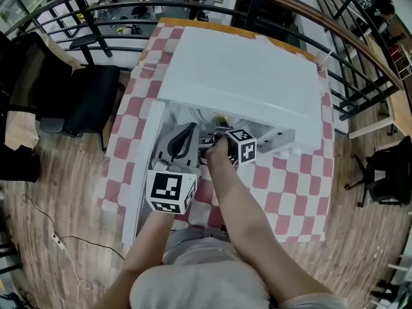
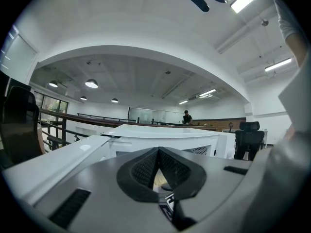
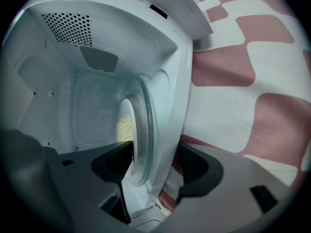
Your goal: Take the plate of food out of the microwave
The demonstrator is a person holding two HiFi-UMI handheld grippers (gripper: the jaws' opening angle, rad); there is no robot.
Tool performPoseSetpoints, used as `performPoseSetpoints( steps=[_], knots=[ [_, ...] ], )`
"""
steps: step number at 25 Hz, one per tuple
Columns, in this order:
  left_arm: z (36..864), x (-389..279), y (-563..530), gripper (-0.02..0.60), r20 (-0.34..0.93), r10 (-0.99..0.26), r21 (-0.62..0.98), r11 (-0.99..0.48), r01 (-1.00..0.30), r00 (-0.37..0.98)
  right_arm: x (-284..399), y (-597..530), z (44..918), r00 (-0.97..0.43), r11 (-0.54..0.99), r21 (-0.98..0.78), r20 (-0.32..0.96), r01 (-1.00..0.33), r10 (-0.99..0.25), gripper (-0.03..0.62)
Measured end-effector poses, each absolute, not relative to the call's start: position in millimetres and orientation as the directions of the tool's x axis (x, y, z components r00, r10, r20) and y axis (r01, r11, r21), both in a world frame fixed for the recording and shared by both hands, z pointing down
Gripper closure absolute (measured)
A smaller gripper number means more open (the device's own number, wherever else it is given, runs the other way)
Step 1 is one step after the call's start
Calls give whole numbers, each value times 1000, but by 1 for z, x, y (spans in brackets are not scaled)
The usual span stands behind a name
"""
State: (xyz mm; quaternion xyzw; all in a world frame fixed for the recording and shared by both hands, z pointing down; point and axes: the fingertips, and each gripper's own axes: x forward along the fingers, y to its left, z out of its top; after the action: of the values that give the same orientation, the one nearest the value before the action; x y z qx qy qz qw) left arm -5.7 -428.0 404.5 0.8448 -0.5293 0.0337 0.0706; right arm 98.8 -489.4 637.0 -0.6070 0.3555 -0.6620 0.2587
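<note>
A white microwave (image 1: 244, 76) stands on the checked table with its door (image 1: 143, 166) swung open to the left. Inside, a white plate (image 3: 127, 125) with yellow food (image 3: 122, 128) rests on the glass turntable (image 3: 146, 130); the head view shows only a sliver of the plate (image 1: 219, 118). My right gripper (image 3: 153, 166) reaches into the opening, open, one jaw over the plate's top and the other below the front sill. In the head view the right gripper (image 1: 215, 137) is at the cavity mouth. My left gripper (image 2: 158, 168) is shut and empty, and hovers beside the door (image 1: 188, 131).
The red-and-white checked cloth (image 1: 290, 185) covers the table around the microwave. A black chair (image 1: 90, 95) stands to the left and a railing (image 1: 360, 63) runs behind. The person's arm (image 1: 241, 217) stretches over the table's front edge.
</note>
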Motion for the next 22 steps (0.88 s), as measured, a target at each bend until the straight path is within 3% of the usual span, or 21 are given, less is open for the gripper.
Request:
performPoseSetpoints(
  steps=[9,22],
  knots=[
    [406,-7,-427,579,137,-890,85,-426,-901,434,100,-483,635,-151,-591,-798,602,-117,-784,292],
    [402,-7,-424,579,129,-891,85,-427,-900,434,105,-472,627,-153,-574,-808,589,-132,-794,381]
  ],
)
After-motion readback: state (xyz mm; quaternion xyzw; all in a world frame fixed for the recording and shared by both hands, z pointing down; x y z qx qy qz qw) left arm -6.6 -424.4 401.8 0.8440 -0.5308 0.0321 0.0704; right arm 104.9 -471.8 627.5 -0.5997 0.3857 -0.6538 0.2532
